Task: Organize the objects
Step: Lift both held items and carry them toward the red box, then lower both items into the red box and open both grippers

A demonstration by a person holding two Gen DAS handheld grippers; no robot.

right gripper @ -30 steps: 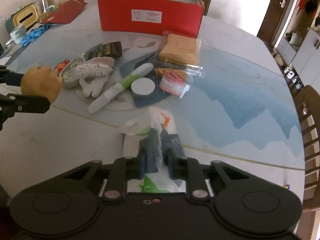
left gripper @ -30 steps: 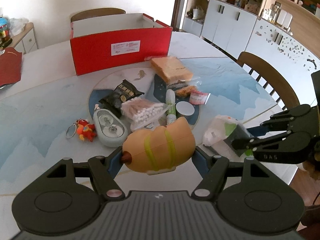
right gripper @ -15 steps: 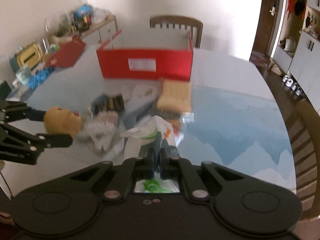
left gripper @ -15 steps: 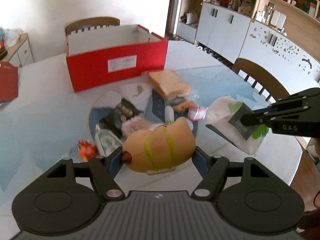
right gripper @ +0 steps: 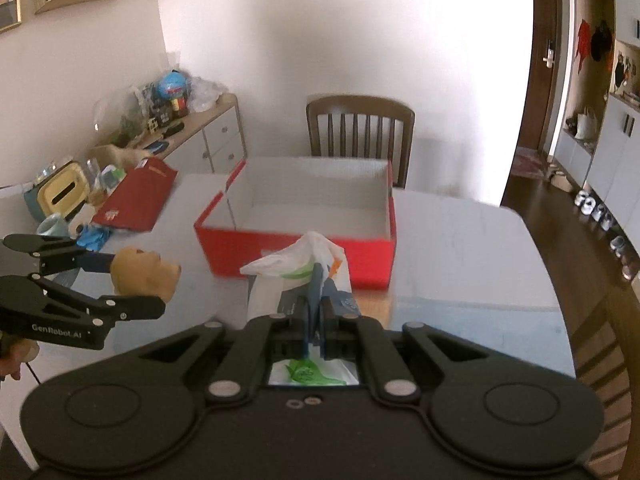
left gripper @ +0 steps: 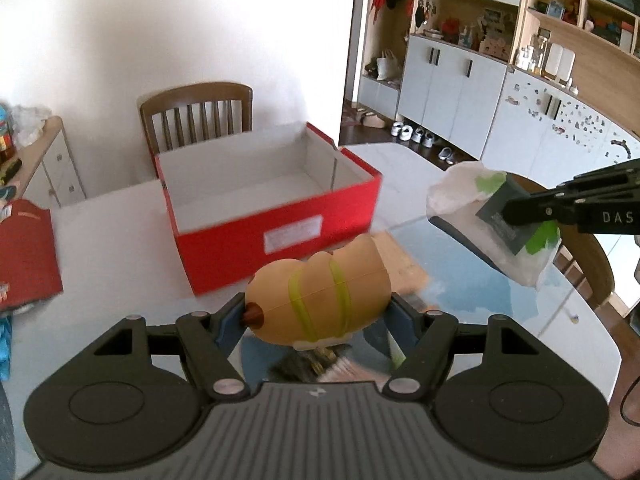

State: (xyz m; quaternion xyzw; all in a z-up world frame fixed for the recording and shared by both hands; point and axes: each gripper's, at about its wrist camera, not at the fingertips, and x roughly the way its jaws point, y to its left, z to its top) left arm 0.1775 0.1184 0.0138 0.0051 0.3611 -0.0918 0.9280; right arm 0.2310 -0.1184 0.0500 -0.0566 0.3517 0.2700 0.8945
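left gripper (left gripper: 320, 312): jaws pinch toy hot dog (left gripper: 318, 294), long side lying left-to-right | right gripper (right gripper: 316, 312): jaws pinch plastic bag (right gripper: 298, 276) | both up over desk (right gripper: 460, 240) | red box (left gripper: 256, 184) open, just ahead, farther away; the two grippers look about equally near it

- Right gripper (left gripper: 505, 214), seen from the left wrist camera: white capitals "DAS" on the black finger link, cut off at the frame edge.
- Left gripper (right gripper: 138, 286), seen from the right wrist camera: white lettering "GenRobot.AI" on the black body.
- Red box (left gripper: 280, 216): white label on the front wall, its print too blurred to read.
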